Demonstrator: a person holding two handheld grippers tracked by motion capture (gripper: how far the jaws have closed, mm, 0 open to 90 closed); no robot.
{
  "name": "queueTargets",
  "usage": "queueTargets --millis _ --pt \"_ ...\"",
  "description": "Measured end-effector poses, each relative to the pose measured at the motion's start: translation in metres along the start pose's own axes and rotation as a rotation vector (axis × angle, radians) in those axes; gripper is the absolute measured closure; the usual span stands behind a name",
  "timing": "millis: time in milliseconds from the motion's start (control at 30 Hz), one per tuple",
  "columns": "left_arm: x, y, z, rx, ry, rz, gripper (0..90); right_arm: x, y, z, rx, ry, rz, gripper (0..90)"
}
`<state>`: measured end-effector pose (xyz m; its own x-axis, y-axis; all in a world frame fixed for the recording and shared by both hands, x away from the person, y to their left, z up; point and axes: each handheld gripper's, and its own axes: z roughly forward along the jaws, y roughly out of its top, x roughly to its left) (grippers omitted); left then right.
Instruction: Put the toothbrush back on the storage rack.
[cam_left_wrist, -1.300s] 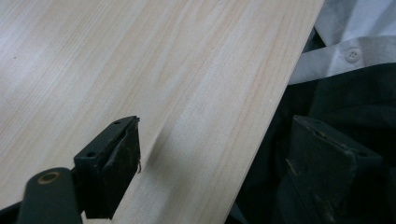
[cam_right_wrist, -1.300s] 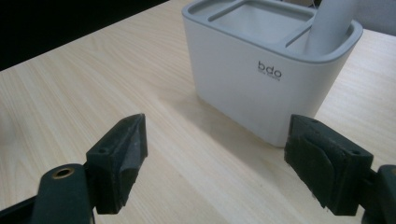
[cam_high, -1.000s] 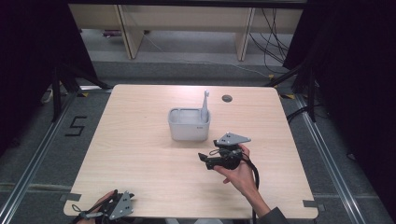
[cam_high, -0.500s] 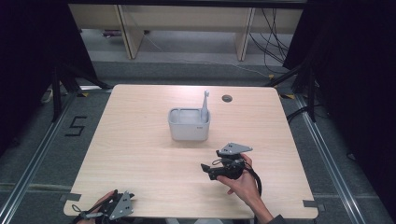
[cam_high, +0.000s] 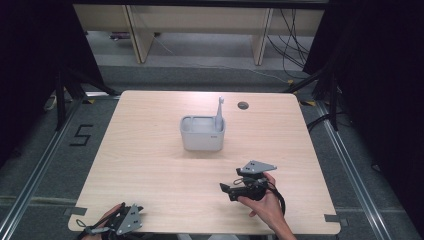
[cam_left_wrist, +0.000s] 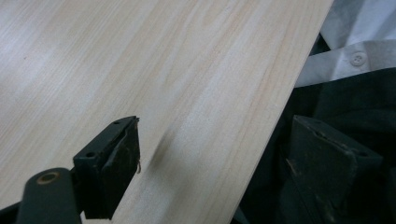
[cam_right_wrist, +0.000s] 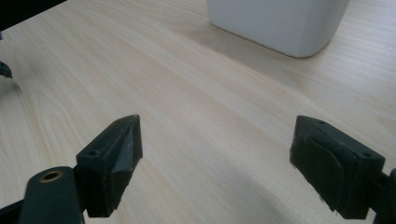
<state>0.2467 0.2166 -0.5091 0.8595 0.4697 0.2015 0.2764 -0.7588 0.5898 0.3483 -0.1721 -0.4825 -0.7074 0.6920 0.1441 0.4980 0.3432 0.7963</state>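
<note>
Dark curtains ring a pale wooden counter (cam_high: 150, 165). From above, a white tub (cam_high: 202, 132) sits mid-counter with a brush (cam_high: 219, 112) upright inside; the right gripper (cam_high: 235, 190), at 5 o'clock from it, is the nearer, and the left gripper (cam_high: 120, 220) lies at 7 o'clock.

Left gripper view: jaws apart over the counter edge.

Right gripper view: jaws apart, tub (cam_right_wrist: 280, 21) ahead at 1 o'clock.

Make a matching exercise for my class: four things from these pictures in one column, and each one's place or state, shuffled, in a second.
Things:
1. white container
2. toothbrush
3. left gripper
4. right gripper

Places or states:
A. open, at the table's near left corner
B. stands upright in the container's right end
C. middle of the table
D. open, over the table's near right part

Pairs: 1-C, 2-B, 3-A, 4-D
</note>
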Motion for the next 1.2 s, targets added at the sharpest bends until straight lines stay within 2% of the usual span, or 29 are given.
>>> queueTargets --millis 67,133,167,200,233,300,333,367,433,500,567,600,667,700,733,767,800,833,867,900,933,967,1033,1133,1167,1200 --pt "0.001 0.000 0.000 -0.001 0.003 -0.004 16.5 0.002 -0.003 -0.002 0.013 0.009 0.030 17.3" --pt "0.002 0.000 0.000 0.000 -0.004 -0.003 16.5 0.001 -0.006 -0.002 0.001 0.003 0.017 17.1" --pt "0.001 0.000 0.000 0.000 -0.008 -0.005 16.5 0.003 -0.008 -0.005 0.018 0.011 0.054 17.1" --pt "0.002 0.000 0.000 0.001 -0.011 -0.005 16.5 0.002 -0.009 -0.006 0.012 0.010 0.035 17.1" --pt "0.002 0.000 0.000 -0.001 -0.006 -0.008 16.5 0.004 -0.010 -0.007 0.018 0.009 0.048 17.1" --pt "0.001 0.000 0.000 -0.001 -0.008 -0.008 16.5 0.002 -0.011 -0.009 0.004 0.007 0.015 17.1" --pt "0.001 0.000 0.000 -0.001 -0.010 -0.005 16.5 0.002 -0.012 -0.009 0.004 0.021 0.032 17.1" --pt "0.001 0.000 0.000 0.000 -0.010 -0.005 16.5 0.002 -0.013 -0.010 -0.006 0.010 0.019 17.1" --pt "0.002 0.000 0.000 0.000 -0.006 -0.006 16.5 0.006 -0.015 -0.013 0.003 0.019 0.067 17.1" --pt "0.001 0.000 -0.001 -0.002 -0.004 -0.005 16.5 0.003 -0.016 -0.015 -0.004 0.009 0.025 17.0" --pt "0.001 0.000 0.000 -0.001 -0.009 -0.005 16.4 0.004 -0.018 -0.017 0.003 0.015 0.051 17.0" --pt "0.001 0.000 0.000 0.000 -0.009 -0.007 16.4 0.004 -0.019 -0.016 -0.007 0.020 0.044 17.0" --pt "0.001 0.000 0.001 0.002 0.003 -0.005 16.4 0.006 -0.020 -0.018 -0.005 0.018 0.062 17.0" --pt "0.001 0.000 0.000 -0.001 -0.016 -0.006 16.4 0.004 -0.021 -0.019 0.000 0.016 0.037 17.0" --pt "0.000 0.000 0.000 0.001 0.002 -0.002 16.5 0.006 -0.022 -0.021 0.005 0.007 0.049 17.0" --pt "0.000 0.000 0.001 0.000 0.002 -0.002 16.5 0.007 -0.023 -0.021 0.006 0.014 0.050 16.8" --pt "0.000 0.000 0.001 0.002 -0.004 -0.005 16.5 0.005 -0.024 -0.021 0.002 0.004 0.008 16.7" --pt "0.001 0.000 0.001 0.001 -0.012 -0.005 16.5 0.006 -0.025 -0.023 0.010 -0.006 0.011 16.7" --pt "0.001 0.000 0.000 0.001 -0.011 -0.006 16.5 0.007 -0.026 -0.023 0.024 0.006 0.017 16.6" --pt "0.000 0.000 0.000 0.002 -0.005 -0.007 16.5 0.009 -0.027 -0.024 0.035 -0.017 0.013 16.2" --pt "0.000 0.000 0.000 0.001 0.004 -0.006 16.5 0.008 -0.027 -0.024 0.038 -0.033 -0.038 16.0" --pt "0.000 0.000 0.001 0.001 0.016 -0.005 16.5 0.010 -0.029 -0.025 0.056 -0.037 -0.031 16.0" --pt "0.001 0.000 0.000 -0.001 0.006 -0.008 16.5 0.011 -0.030 -0.026 0.065 -0.028 -0.052 16.0" --pt "0.000 -0.001 0.001 0.002 -0.002 -0.015 16.5 0.013 -0.033 -0.030 0.066 -0.045 -0.052 16.0" --pt "0.000 0.000 0.000 0.002 0.006 -0.003 16.5 0.014 -0.034 -0.031 0.070 -0.043 -0.038 16.0" --pt "0.000 0.000 0.001 0.003 0.013 -0.004 16.5 0.013 -0.035 -0.032 0.064 -0.036 -0.058 16.0"
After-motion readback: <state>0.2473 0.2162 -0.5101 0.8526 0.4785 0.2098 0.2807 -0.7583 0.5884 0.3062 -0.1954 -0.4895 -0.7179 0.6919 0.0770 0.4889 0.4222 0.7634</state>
